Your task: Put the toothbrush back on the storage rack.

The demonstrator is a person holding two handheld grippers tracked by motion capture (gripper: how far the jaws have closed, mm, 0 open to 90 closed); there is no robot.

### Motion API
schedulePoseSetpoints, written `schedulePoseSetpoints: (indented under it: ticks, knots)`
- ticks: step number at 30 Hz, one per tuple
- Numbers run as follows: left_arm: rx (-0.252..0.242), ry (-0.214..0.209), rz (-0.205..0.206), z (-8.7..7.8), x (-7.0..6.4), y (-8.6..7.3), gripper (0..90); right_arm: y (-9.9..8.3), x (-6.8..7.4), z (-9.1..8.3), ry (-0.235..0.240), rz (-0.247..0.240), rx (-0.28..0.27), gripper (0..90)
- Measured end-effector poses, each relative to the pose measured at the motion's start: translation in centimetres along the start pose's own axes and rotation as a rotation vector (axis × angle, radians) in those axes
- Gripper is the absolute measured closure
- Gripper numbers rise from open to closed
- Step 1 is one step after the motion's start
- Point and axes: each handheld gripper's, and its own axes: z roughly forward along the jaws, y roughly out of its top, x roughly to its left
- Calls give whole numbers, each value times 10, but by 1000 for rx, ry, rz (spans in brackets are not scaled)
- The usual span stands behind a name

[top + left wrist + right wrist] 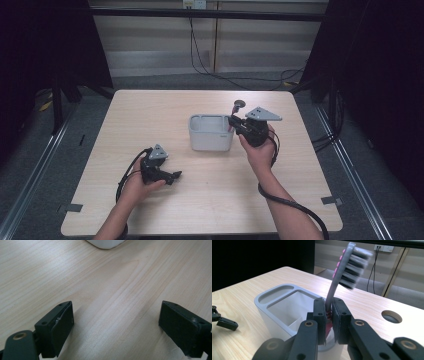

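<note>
A grey and pink toothbrush (342, 272) with dark bristles stands nearly upright, bristle head on top, over the right end of a pale grey holder (277, 293). My right gripper (329, 315) is shut on its handle. In the high view the right gripper (235, 121) hovers at the holder's (210, 132) right rim, and the brush head (239, 104) sticks up behind it. My left gripper (175, 176) rests low over the table at the front left, open, nothing between its fingers (60, 326).
The holder has a narrow slot at one end and larger compartments. A round cable hole (391, 316) is cut in the light wooden table (150, 115) beyond the holder. Black cables trail from both grippers toward the front edge.
</note>
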Motion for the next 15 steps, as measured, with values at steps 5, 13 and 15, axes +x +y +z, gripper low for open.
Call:
schedulePoseSetpoints:
  ticks: [5,13,15]
  knots:
    - [0,-1,-1,0,0,0,125,-3,-1,-2,-2,0,10,830]
    - [0,-2,-4,0,0,0,125,-4,-1,-3,4,3,15,824]
    - [-1,-2,-4,0,0,0,124,-5,0,-2,5,1,16,827]
